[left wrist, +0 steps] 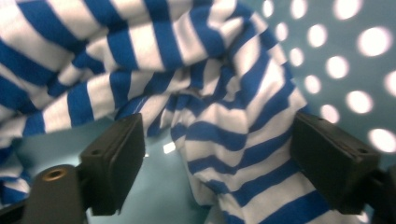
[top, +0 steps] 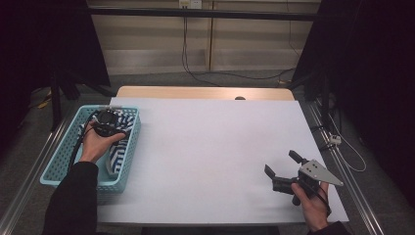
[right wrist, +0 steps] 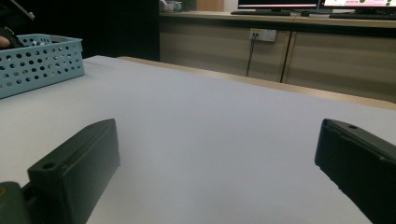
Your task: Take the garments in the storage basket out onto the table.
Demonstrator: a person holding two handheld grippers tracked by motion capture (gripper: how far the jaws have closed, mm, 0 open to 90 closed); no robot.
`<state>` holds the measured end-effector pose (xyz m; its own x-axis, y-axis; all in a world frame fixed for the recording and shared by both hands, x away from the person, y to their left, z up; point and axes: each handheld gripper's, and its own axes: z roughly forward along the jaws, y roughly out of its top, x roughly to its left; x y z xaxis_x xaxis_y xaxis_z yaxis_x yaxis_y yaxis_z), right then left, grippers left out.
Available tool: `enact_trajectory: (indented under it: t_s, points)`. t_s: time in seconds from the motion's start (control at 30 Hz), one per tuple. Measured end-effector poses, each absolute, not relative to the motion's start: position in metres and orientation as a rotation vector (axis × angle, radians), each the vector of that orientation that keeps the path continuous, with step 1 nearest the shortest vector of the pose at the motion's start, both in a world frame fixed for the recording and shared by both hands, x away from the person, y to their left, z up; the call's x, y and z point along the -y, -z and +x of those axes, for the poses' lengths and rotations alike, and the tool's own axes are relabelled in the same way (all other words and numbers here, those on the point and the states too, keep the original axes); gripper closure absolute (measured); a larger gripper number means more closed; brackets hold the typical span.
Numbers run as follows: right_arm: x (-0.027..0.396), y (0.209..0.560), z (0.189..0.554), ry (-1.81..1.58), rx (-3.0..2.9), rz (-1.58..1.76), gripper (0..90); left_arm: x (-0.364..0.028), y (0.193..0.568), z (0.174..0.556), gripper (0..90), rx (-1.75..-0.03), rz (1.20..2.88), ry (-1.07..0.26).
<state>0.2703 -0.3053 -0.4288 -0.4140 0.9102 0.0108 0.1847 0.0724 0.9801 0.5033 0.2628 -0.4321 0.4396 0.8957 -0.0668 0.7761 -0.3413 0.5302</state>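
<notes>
A blue-and-white striped cloth [top: 117,152] lies bunched in a light blue perforated basket [top: 58,161] at the table's left edge. My left gripper [top: 106,122] reaches down into that basket in the person's left hand. In the left gripper view its jaws stand wide apart around a fold of the striped cloth [left wrist: 140,51], so my left gripper [left wrist: 217,135] is open, with the basket's wall [left wrist: 345,70] behind. My right gripper [top: 281,164] hovers open over the front right of the table, nothing between its fingers; the same right gripper [right wrist: 217,135] points across the bare surface.
A white sheet [top: 215,147] covers the wooden table. The basket [right wrist: 42,60] appears at far left in the right gripper view. Cabinets and hanging cables stand beyond the far edge, with dark curtains on both sides.
</notes>
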Motion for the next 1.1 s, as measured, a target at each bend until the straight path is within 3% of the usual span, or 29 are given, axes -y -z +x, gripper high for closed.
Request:
enact_trajectory:
  t_s: [0.07,0.1,0.2,0.23,0.3,0.37,0.53,0.8,1.1]
  points:
    - [0.305,0.429,0.27,-1.39,-1.689,1.099,0.0,-0.262,0.433,0.503,19.8,-1.426,2.197,-0.24]
    - [0.305,0.429,0.27,-1.392,-1.689,1.098,0.0,-0.264,0.432,0.504,19.8,-1.414,2.231,-0.289]
    - [0.306,0.429,0.27,-1.394,-1.69,1.098,0.0,-0.265,0.433,0.505,26.1,-1.415,2.227,-0.223]
    - [0.306,0.429,0.27,-1.391,-1.694,1.097,0.0,-0.265,0.433,0.504,30.1,-1.386,2.22,-0.211]
    - [0.306,0.429,0.27,-1.396,-1.698,1.088,0.0,-0.263,0.431,0.503,50.1,-1.346,2.227,-0.171]
    - [0.306,0.429,0.27,-1.396,-1.699,1.089,0.0,-0.262,0.432,0.501,60.5,-1.359,2.203,-0.134]
    - [0.305,0.429,0.27,-1.393,-1.7,1.09,0.0,-0.263,0.43,0.502,72.9,-1.365,2.194,-0.105]
    - [0.306,0.429,0.27,-1.394,-1.691,1.1,0.0,-0.262,0.424,0.499,77.1,-1.359,2.238,-0.161]
    - [0.306,0.429,0.27,-1.394,-1.688,1.102,0.0,-0.269,0.407,0.492,77.2,-1.351,2.134,-0.192]
